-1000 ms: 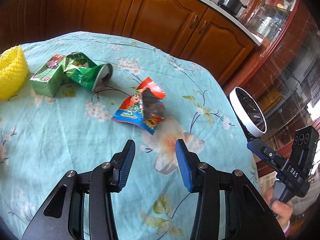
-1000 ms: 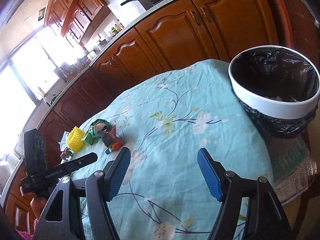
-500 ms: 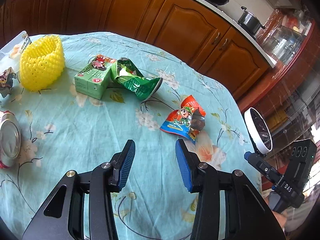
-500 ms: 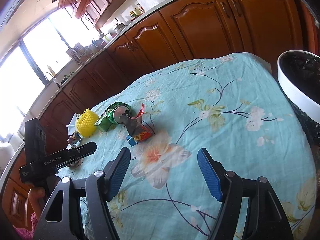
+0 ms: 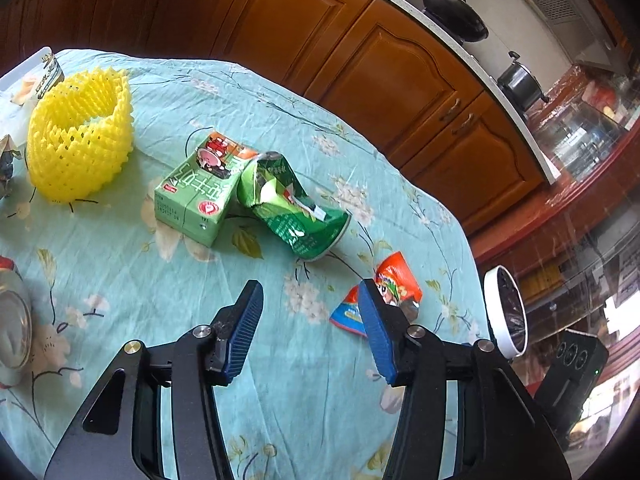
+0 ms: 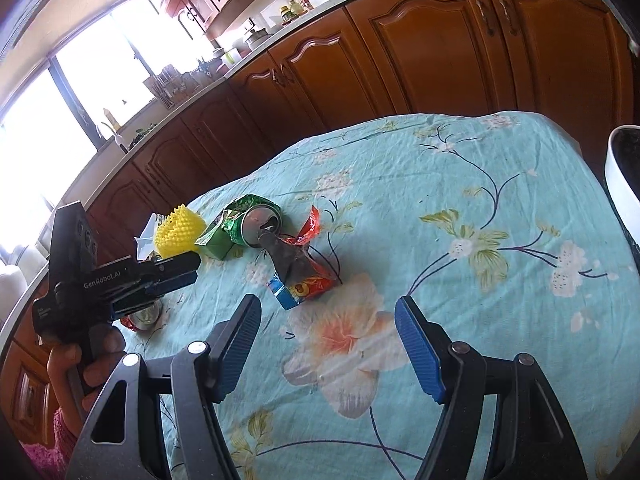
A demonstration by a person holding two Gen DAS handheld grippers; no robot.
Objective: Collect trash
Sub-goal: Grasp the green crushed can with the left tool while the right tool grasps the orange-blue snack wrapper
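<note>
A crushed green can (image 5: 294, 210) lies beside a green juice carton (image 5: 198, 190) on the floral tablecloth (image 5: 120, 264). A red and blue snack wrapper (image 5: 396, 280) lies to the right, partly behind my left gripper's right finger. A yellow foam net (image 5: 80, 136) stands at the left. My left gripper (image 5: 308, 328) is open and empty, short of the can. My right gripper (image 6: 328, 340) is open and empty, short of the wrapper (image 6: 300, 272), with the can (image 6: 256, 222), carton (image 6: 216, 240) and net (image 6: 178, 230) behind it.
A white bin with a black liner (image 5: 506, 312) stands off the table's right edge; its rim shows in the right wrist view (image 6: 622, 176). A silver can (image 5: 12, 328) lies at the left. Wooden cabinets (image 5: 360, 60) run behind. The left gripper body (image 6: 100, 276) is at the right view's left.
Both views have swung left: the left gripper now faces the can and carton instead of the wrapper, and the right gripper has turned from the bin towards the wrapper. Both stay open.
</note>
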